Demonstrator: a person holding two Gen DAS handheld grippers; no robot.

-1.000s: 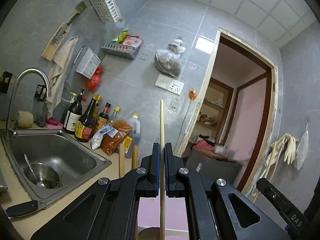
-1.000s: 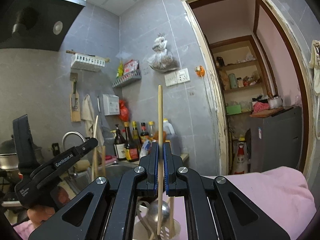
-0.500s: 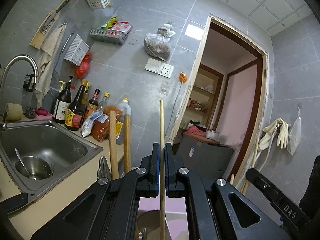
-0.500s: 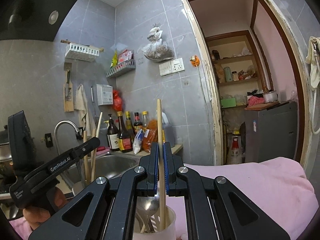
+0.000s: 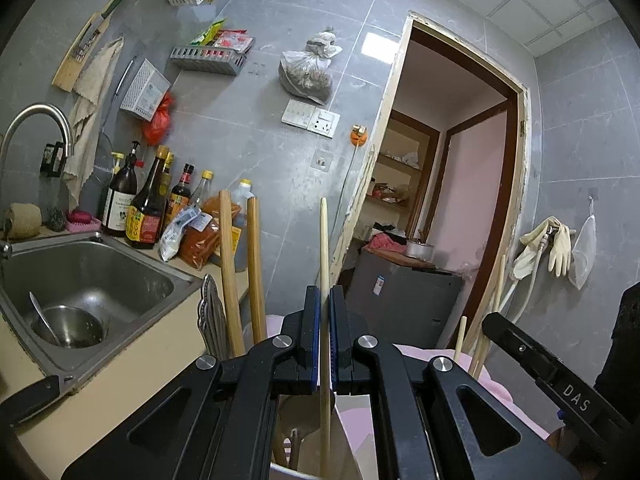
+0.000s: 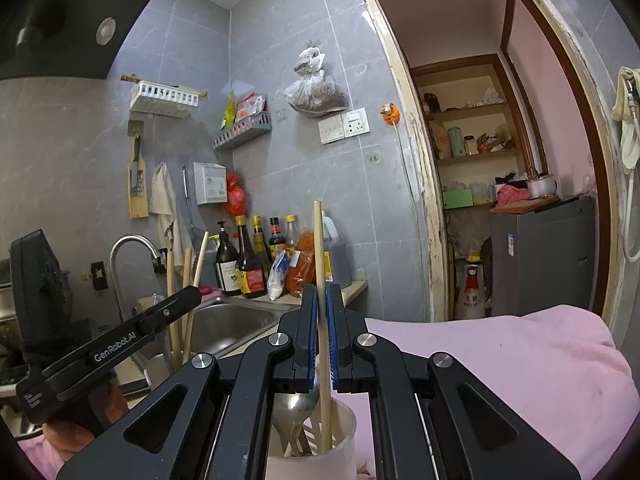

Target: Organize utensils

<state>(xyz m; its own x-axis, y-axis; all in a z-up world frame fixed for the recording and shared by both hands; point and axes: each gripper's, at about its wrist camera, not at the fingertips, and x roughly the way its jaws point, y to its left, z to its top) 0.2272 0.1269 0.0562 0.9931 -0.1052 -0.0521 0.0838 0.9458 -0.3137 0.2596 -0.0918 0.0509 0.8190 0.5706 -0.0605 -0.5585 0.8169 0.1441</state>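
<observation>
1. Left gripper (image 5: 324,338) is clamped on a chopstick (image 5: 323,248), standing upright between the blue pads.
2. Right gripper (image 6: 319,336) pinches its own chopstick (image 6: 319,248), lower end down in the white cup (image 6: 340,448) next to a spoon (image 6: 296,404).
3. Cup sits on pink cloth (image 6: 500,360).
4. Readable text: "GenRobot.AI" on the left gripper's side, "DAS" on the right one.
5. Sink (image 5: 92,276) and sauce bottles (image 5: 146,208) off to the left; their labels are too small to read.
</observation>
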